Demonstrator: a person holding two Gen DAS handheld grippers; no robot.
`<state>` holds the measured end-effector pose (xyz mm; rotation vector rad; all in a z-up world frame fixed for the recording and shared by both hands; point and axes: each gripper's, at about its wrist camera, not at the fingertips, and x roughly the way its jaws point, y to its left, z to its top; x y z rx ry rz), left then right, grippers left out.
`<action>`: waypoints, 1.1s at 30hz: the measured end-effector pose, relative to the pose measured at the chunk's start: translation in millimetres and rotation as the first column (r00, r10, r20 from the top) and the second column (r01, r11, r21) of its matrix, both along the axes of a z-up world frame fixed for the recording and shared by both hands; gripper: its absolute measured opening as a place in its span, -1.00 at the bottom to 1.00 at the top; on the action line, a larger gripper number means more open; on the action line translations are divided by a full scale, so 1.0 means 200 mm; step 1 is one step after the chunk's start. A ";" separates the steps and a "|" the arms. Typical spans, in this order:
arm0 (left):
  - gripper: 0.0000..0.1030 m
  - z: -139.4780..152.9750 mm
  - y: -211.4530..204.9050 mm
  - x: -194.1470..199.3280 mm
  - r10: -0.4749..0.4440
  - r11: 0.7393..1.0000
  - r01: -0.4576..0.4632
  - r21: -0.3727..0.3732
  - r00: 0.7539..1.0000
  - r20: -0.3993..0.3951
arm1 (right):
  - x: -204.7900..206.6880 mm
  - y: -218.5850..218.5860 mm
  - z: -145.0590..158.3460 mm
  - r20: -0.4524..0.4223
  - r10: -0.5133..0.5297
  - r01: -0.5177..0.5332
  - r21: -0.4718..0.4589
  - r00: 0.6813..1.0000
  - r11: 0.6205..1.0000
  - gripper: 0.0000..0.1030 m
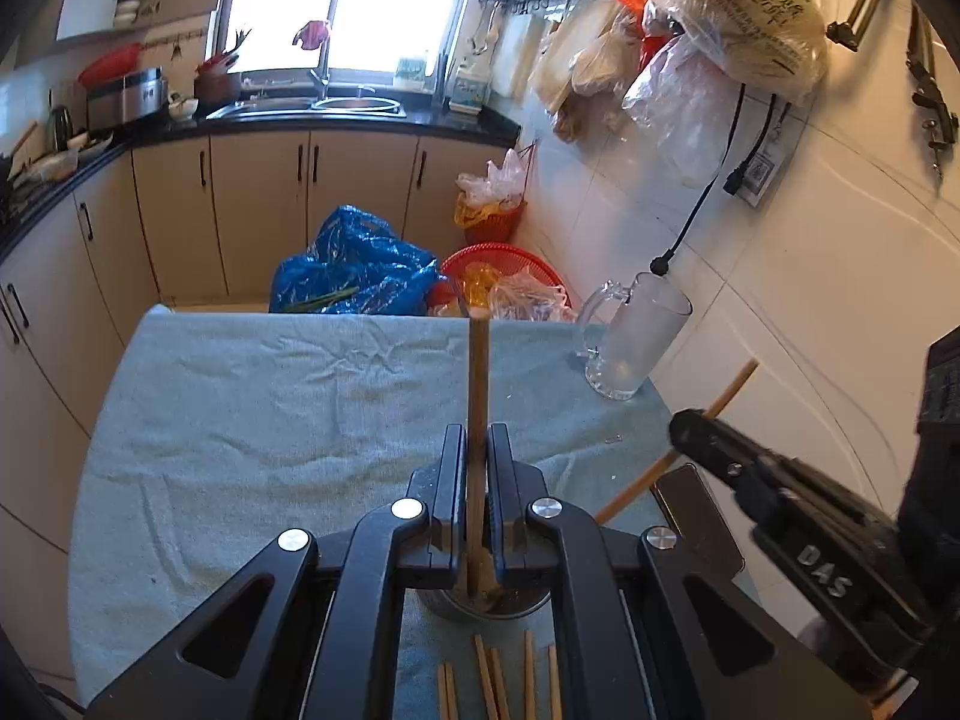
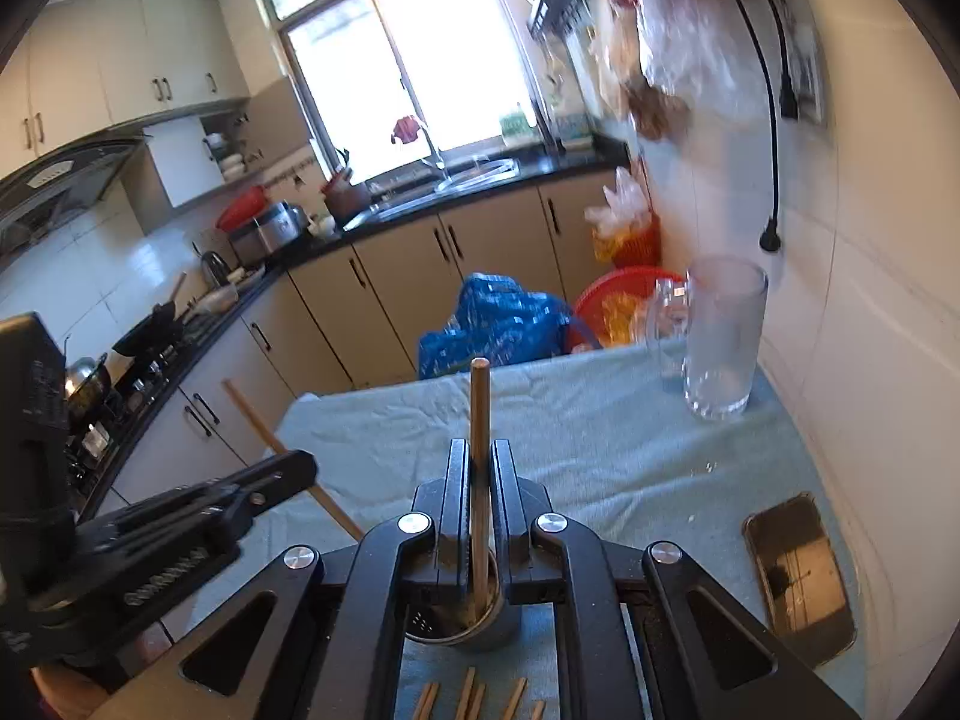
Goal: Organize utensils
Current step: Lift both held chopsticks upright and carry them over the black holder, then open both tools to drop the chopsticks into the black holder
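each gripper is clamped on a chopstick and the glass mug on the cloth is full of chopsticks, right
Not quite: the mug is empty, as the left wrist view shows. The rest holds: the left gripper and the right gripper are each shut on a chopstick, and the mug stands on the cloth.

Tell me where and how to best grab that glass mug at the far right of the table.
Grip the glass mug by its wall, near the middle, coming in level from the near side. It stands upright on the towel, with its handle on the left, so the near and right faces are bare. Both grippers are shut on a chopstick each now, so one would have to be freed first.
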<state>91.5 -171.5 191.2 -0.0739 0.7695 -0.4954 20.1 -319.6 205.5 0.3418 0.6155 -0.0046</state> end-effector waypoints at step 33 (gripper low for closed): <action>-0.08 -0.02 0.53 -0.89 -0.011 1.000 0.011 0.009 0.997 0.078 | -0.95 -0.13 0.26 0.002 -0.044 0.044 -0.142 0.999 0.989 0.57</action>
